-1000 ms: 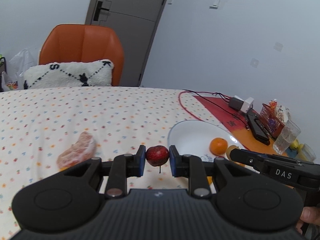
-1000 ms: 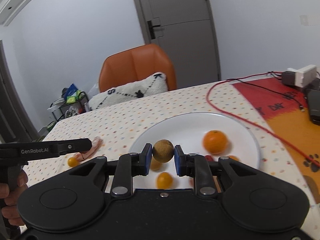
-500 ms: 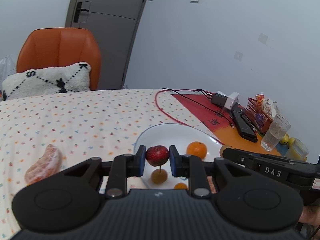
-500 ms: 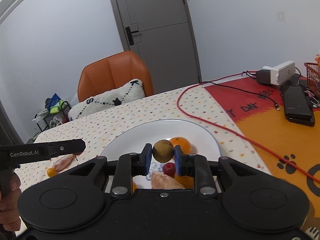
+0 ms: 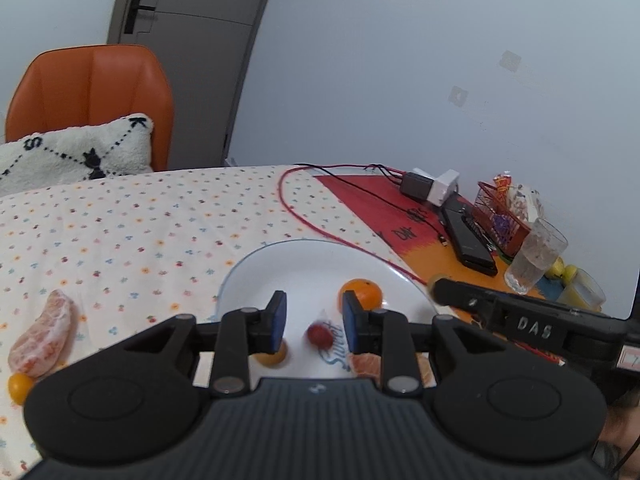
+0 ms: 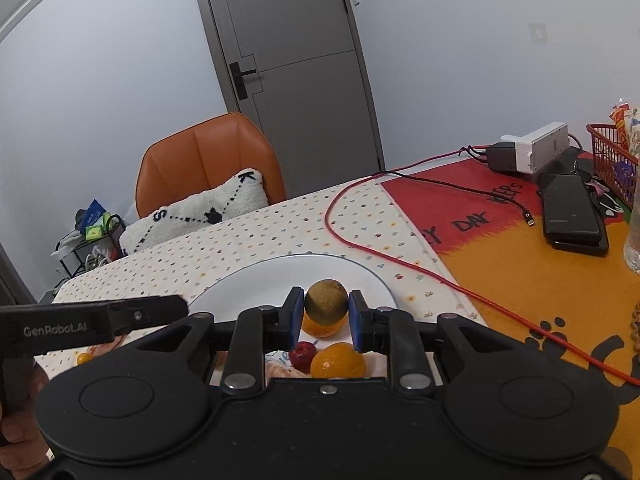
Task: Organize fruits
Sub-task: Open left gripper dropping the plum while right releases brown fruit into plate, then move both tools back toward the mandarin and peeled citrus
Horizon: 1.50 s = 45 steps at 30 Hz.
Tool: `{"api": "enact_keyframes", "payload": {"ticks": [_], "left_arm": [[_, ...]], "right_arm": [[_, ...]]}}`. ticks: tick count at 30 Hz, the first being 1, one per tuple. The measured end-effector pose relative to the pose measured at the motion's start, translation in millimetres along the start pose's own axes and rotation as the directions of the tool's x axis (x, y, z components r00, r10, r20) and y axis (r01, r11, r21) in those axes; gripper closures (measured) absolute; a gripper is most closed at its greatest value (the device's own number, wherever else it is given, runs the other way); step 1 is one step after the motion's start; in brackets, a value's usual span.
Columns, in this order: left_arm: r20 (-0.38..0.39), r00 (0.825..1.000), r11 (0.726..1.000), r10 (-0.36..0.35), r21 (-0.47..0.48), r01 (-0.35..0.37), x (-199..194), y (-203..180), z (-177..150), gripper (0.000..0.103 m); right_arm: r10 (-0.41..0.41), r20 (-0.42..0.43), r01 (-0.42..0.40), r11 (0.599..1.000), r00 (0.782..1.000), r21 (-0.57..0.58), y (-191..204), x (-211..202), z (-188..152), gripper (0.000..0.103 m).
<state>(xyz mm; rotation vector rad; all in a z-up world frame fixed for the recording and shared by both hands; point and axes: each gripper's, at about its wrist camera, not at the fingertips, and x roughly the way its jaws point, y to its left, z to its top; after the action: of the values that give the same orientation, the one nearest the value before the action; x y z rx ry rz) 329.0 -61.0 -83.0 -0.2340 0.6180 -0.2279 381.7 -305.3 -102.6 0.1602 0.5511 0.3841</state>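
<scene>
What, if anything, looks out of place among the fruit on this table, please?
Two pieces lie off the white plate, on the dotted tablecloth to its left: a peeled citrus segment and a small yellow-orange fruit beside it. The rest sit on the plate.

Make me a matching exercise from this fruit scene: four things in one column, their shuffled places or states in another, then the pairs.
Things:
1. brown fruit
2. small red fruit
3. peeled citrus piece
4. left claw

States:
A. on the tablecloth, off the plate
B. open, nothing between its pads
C. gripped in the right claw
D. blurred, over the white plate

Pairs: 1-C, 2-D, 3-A, 4-B
</scene>
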Motion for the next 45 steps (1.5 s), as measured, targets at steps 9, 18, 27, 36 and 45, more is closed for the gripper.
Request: {"api": "enact_keyframes", "payload": {"ticks": [9,18,27,36,45], "left_arm": [[0.002,0.995,0.994,0.096,-0.054,-0.096,-19.5,35.1,-4.1,0.051],[0.042,0.981,0.980,0.188,-0.078,-0.184,-49.5,58.3,-5.6,0.024],[0.070,0.957,0.953,0.280,-0.139,-0.269,-83.3,85.1,-9.7,0.015],[0.061,0.949,0.941,0.309,-0.167,-0.295,-105.1,108.4,-22.8,0.013],[0.016,0.948,0.928,0.317,-0.214,-0.306,-102.3,134.1,-36.9,0.015]], "right_arm": [[-0.004,0.007,0.004,1.000,1.000,0.031,-5.7,4.0,5.6,0.075],[-0.005,0.018,0.004,0.999,1.000,0.046,-0.1,-1.3,6.3,0.062],[0.050,0.008,-0.050,0.999,0.999,0.001,32.4,-7.1,1.0,0.032],[0.111,-0.009,-0.111,0.994,0.994,0.004,61.5,-7.3,-8.0,0.007],[0.146,-0.035,-0.146,0.989,0.989,-0.027,88.8,-2.3,-15.4,0.005]]}}
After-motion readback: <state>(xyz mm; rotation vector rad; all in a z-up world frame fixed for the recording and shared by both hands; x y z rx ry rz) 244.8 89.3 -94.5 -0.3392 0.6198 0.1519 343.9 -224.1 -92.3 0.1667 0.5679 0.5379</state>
